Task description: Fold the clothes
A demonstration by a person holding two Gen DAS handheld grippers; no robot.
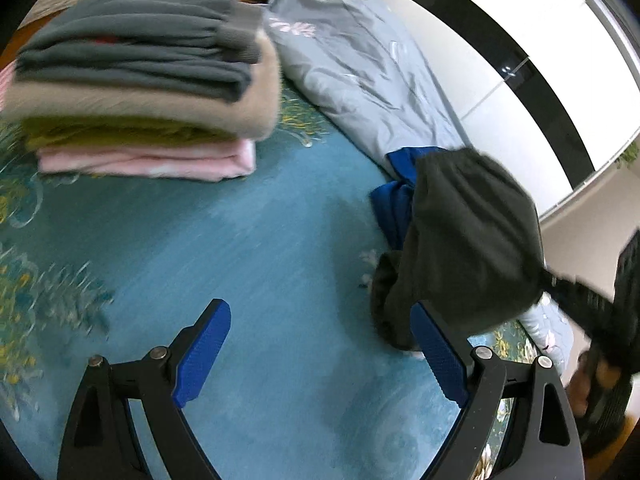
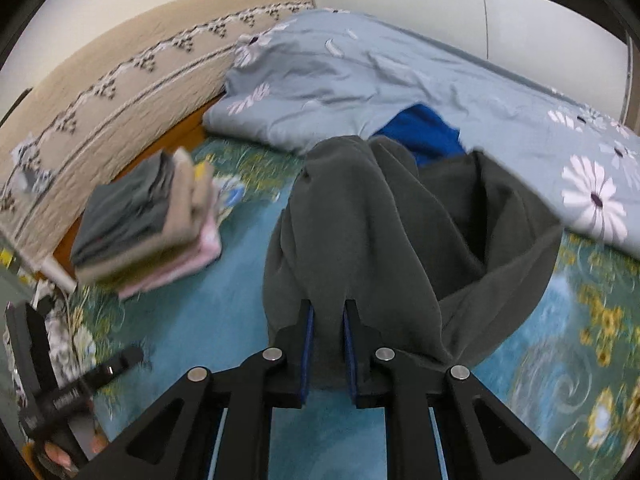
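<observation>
The right gripper (image 2: 327,320) points steeply down, jaws nearly together, while the left gripper (image 1: 320,344) gapes wide.

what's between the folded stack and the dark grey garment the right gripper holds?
Only bare teal floral bedsheet. In the left wrist view nothing lies between the stack of folded clothes and the dark grey fleece garment pinched by the right gripper.

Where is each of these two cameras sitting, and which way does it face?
Left wrist: on the left hand-held gripper, open, facing down at the bedspread; the right hand-held gripper shows at right.
Right wrist: on the right hand-held gripper, shut on the dark garment; a person's fingers show lower left.
Shared: garment, folded stack, quilt.
</observation>
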